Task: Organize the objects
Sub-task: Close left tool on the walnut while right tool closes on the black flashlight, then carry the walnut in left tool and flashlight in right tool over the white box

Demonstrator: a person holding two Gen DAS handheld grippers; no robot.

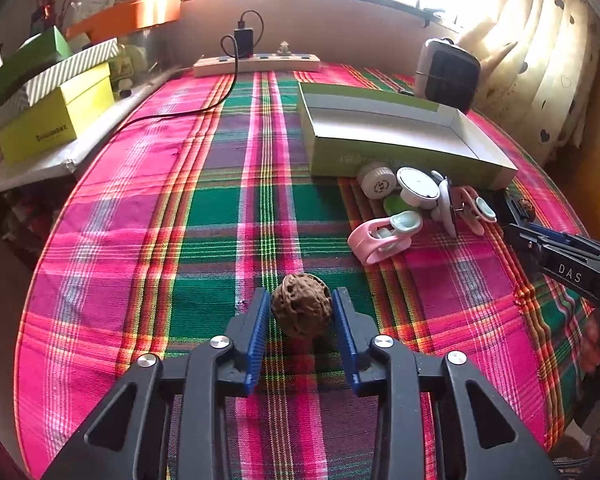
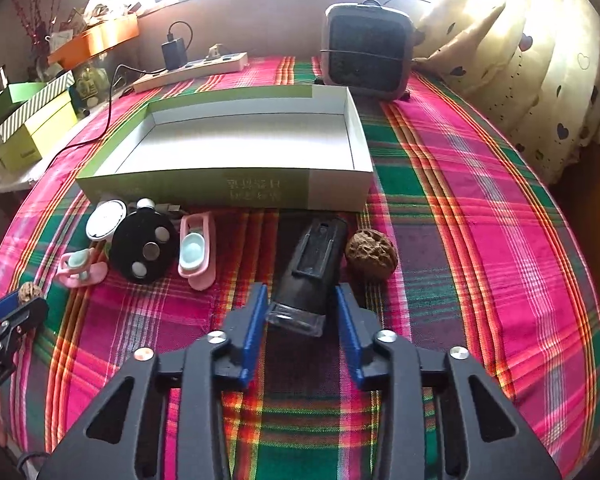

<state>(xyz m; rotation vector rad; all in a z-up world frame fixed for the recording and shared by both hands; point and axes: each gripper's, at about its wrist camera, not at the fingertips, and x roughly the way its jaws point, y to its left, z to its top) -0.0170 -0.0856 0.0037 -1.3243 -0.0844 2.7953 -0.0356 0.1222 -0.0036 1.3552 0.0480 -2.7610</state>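
Observation:
My left gripper has its blue fingers on both sides of a brown walnut on the plaid cloth; the pads touch or nearly touch it. My right gripper is open around the near end of a black rectangular device, with gaps on both sides. A second walnut lies right of that device. An empty open green-and-white box stands behind. Pink clips, a black disc with round buttons and white round pieces lie at the box's front left.
A power strip with a charger and cable lies at the back. A small heater stands at the back right by the curtain. Stacked boxes sit on a ledge to the left. The right gripper also shows in the left wrist view.

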